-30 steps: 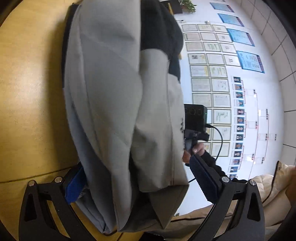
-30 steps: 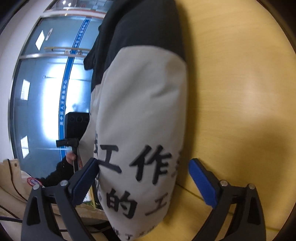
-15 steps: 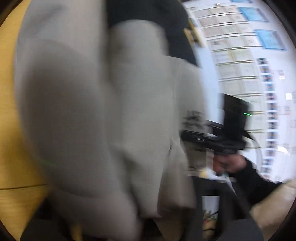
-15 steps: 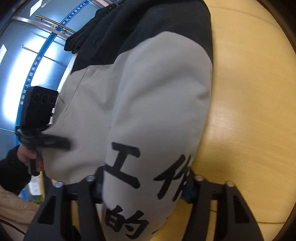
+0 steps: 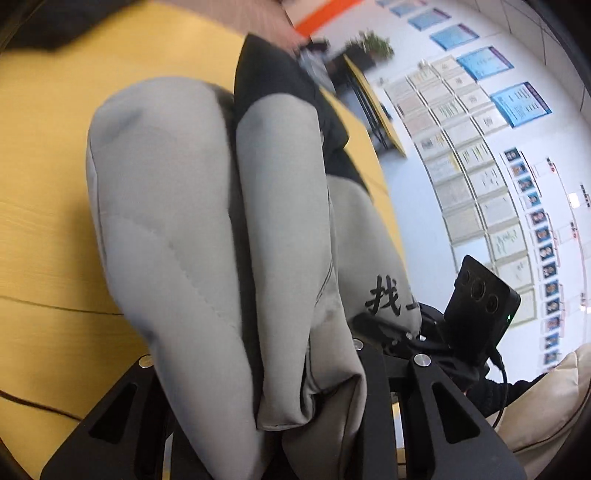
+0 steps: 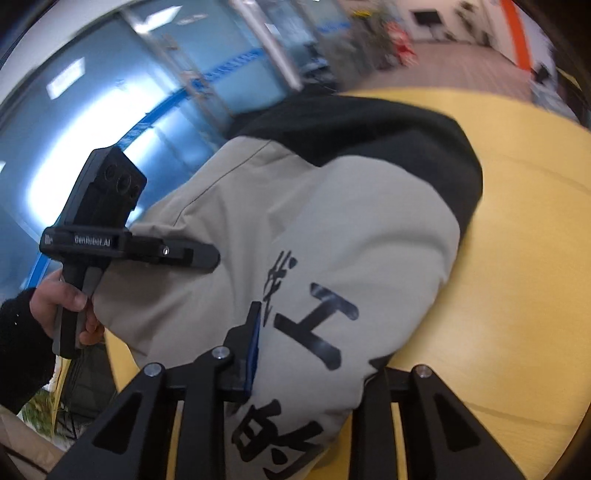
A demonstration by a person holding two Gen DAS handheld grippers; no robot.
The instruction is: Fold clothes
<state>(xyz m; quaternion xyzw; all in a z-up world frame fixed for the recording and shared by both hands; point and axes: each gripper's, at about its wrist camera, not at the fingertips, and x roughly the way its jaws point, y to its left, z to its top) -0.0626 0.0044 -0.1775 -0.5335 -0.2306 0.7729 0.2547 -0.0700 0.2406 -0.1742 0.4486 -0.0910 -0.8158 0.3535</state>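
A grey and black padded jacket [image 5: 207, 229] with black printed characters lies folded on the yellow wooden table [image 5: 44, 206]. My left gripper [image 5: 258, 398] is shut on the jacket's bunched grey end; its pads are hidden by the cloth. My right gripper [image 6: 314, 365] is shut on the other grey end of the jacket [image 6: 332, 240], with one blue pad [image 6: 253, 347] pressed to the fabric. Each view shows the other gripper beside the jacket, the right one [image 5: 443, 332] in the left wrist view, the left one [image 6: 110, 243] in the right wrist view.
The table edge [image 5: 384, 192] runs along the jacket's right side in the left wrist view. A wall of framed papers [image 5: 480, 177] stands beyond it. A dark item [image 5: 48, 22] lies at the table's far left. Glass doors [image 6: 110, 103] stand behind the table.
Both grippers have closed from open onto the jacket's near ends. The views have tilted, and the jacket now bunches into puffy rolls between the fingers.
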